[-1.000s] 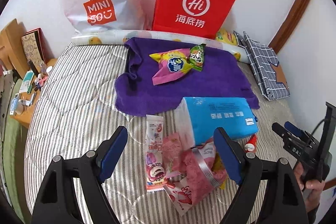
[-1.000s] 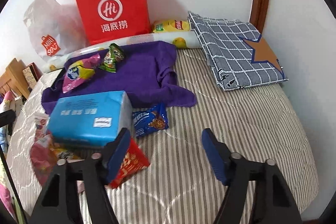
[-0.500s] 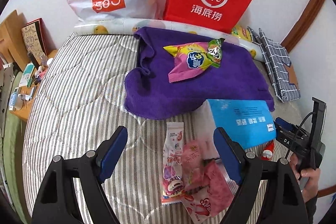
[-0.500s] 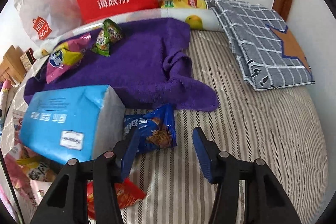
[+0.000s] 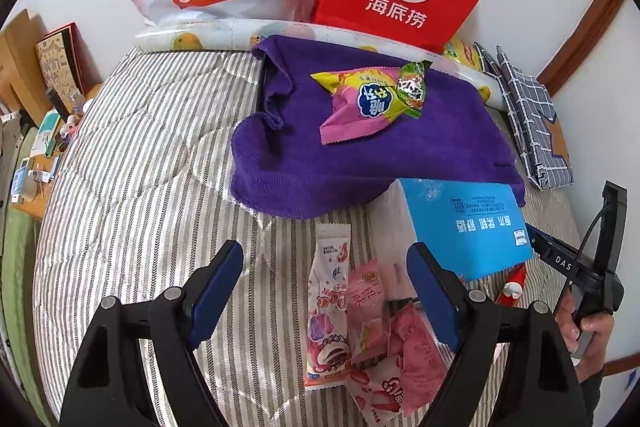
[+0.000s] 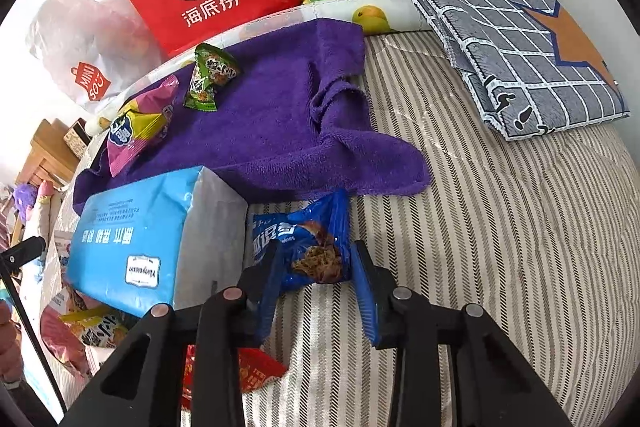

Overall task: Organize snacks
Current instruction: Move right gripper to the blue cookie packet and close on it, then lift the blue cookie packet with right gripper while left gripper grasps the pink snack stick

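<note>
I see the striped bed (image 6: pixel 500 227) under everything, with the purple towel (image 6: pixel 272 131) spread at its head. On the towel lie 2 snacks, a pink-yellow packet (image 5: pixel 360 103) and a small green packet (image 5: pixel 412 89). The blue tissue pack (image 6: pixel 132 227) sits just below the towel. My right gripper (image 6: pixel 314 267) has clamped its 2 pads onto the blue cookie packet (image 6: pixel 308 243) beside it. My left gripper (image 5: pixel 328 291) stands wide, holding nothing, above the pink snack packets (image 5: pixel 360 327).
</note>
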Motion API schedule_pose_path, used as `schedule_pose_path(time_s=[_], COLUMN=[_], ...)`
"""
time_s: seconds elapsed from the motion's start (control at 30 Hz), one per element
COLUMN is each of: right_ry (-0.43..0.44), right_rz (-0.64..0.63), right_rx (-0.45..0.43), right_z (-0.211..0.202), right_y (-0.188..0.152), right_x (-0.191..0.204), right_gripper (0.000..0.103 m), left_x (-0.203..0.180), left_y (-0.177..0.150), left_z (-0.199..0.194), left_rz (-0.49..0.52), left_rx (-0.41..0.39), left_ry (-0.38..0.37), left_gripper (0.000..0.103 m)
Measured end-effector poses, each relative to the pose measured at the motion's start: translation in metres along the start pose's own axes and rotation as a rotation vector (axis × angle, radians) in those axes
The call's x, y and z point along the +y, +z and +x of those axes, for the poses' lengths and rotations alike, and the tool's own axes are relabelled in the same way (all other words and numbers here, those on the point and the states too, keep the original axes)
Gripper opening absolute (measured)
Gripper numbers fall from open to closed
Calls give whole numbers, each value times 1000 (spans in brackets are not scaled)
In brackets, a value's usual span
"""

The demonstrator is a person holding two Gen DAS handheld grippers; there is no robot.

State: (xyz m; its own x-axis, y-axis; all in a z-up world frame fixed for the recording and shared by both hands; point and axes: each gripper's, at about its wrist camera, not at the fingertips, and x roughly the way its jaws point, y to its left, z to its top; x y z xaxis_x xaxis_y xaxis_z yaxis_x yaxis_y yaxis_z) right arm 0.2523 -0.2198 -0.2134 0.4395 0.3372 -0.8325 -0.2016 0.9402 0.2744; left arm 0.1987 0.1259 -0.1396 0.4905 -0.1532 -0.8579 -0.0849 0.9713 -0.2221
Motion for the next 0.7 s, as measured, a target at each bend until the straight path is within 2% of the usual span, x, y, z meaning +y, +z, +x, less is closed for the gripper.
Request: schedule_pose_path(time_s=[0.3,0.33,0.43,0.6,0.7], right_ry=[-53,-47,-34,-74,-40], right_rz=[-5,-13,-26,-66,-53], right_rx=[-14,-13,-14,13,18], right_z=[-16,-16,-9,12,15], right_y=[-2,0,5,9,8], right_x=[-9,-7,0,6,3], right_gripper=[32,34,56,57,57], left_x=[5,5,7,14,19], left_y=[-4,-4,-4,-5,-4], left_z=[-3,-4,-6,-10,-10], left_rz=[-25,-26,-27,-30,-38], left_rx=[3,2,-2,-9,-17], left_ry=[-10,-11,-8,6,16], left_gripper=[83,83,83,83,83])
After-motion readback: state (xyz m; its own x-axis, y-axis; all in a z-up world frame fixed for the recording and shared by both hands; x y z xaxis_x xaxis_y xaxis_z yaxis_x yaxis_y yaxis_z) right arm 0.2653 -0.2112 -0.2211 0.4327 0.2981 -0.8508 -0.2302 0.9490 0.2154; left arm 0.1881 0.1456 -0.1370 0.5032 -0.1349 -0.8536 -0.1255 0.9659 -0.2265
